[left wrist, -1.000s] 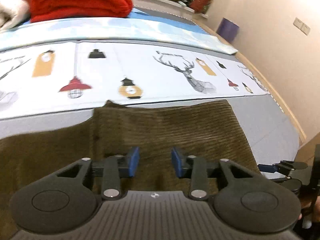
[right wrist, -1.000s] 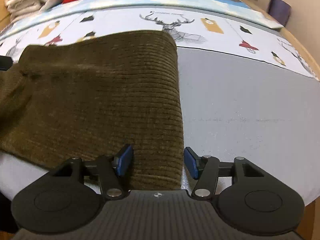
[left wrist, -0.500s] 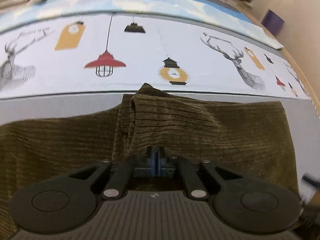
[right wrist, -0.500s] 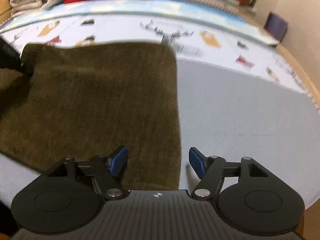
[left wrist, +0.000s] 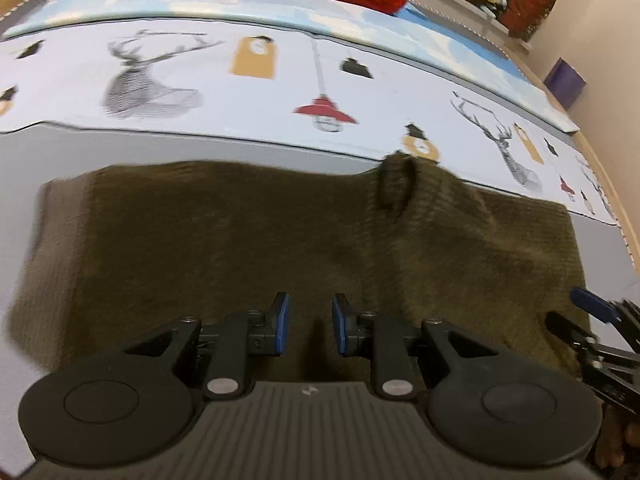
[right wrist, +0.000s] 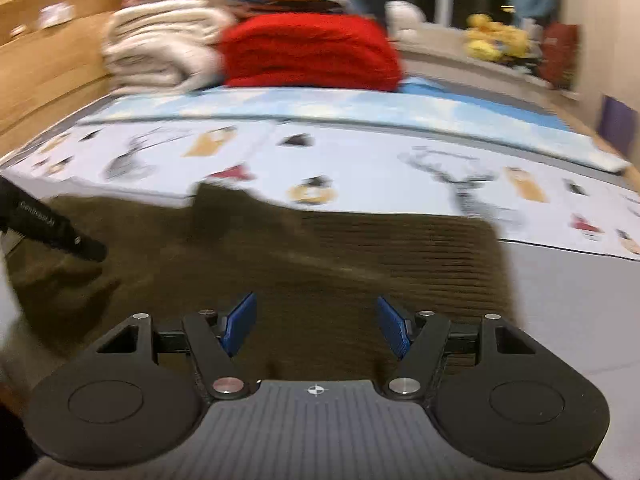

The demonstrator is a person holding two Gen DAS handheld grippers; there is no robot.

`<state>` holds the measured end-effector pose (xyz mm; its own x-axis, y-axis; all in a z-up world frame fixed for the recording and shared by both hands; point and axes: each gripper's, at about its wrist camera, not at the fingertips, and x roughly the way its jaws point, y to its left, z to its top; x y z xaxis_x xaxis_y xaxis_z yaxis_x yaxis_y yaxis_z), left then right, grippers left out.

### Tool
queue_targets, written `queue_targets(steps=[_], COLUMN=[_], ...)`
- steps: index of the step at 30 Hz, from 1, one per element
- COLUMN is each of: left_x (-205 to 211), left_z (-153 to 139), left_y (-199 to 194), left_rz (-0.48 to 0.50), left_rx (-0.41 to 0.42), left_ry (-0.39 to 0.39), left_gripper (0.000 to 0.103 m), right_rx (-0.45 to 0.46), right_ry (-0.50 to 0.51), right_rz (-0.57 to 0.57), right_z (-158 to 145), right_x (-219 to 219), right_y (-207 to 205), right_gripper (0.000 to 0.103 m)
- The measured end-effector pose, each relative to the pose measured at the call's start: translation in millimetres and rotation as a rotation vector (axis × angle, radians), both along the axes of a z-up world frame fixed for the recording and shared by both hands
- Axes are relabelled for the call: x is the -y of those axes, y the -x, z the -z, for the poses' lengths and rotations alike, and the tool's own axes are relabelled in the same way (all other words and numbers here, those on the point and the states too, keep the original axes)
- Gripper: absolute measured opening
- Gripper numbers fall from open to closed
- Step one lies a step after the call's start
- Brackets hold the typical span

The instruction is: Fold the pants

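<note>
Brown corduroy pants lie flat along the bed's near edge, both grippers empty above them.

Left wrist view: the left gripper (left wrist: 307, 328) hovers over the pants (left wrist: 248, 236), jaws opening with nothing between them. The cloth looks soft, limp and light (grip an edge or that raised fold).
Right wrist view: the right gripper (right wrist: 316, 326) gapes wide over the pants (right wrist: 360, 256), holding nothing.
</note>
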<state>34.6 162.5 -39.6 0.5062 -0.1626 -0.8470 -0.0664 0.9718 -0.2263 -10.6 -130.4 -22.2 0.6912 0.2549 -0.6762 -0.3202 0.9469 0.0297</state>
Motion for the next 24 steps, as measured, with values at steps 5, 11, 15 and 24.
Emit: queue_targets(steps=[5,11,15,24], left_x=[-32,-61,-74,-79], left_z=[17,2,-2,1], left_y=[34,71,80,75], left_rz=[0.024,-0.088,-0.145,-0.179], left_rx=[-0.113,-0.044,-0.037,-0.057], left_ry=[-0.022,0.059,0.056,0.028], left_gripper=[0.036,0.058,0.063,0.067], right_rx=[-0.237,-0.217,-0.107,-0.075], right_ry=[0.176,0.101,0.077,0.117], right_rz=[-0.052,0.03,-0.014,0.0], right_z=[42,8,-37,-39], right_x=[-40,-43,-42,8], right_y=[-7,-13,-14,-24], right_gripper=[0.076,0.076,0.076,0.078])
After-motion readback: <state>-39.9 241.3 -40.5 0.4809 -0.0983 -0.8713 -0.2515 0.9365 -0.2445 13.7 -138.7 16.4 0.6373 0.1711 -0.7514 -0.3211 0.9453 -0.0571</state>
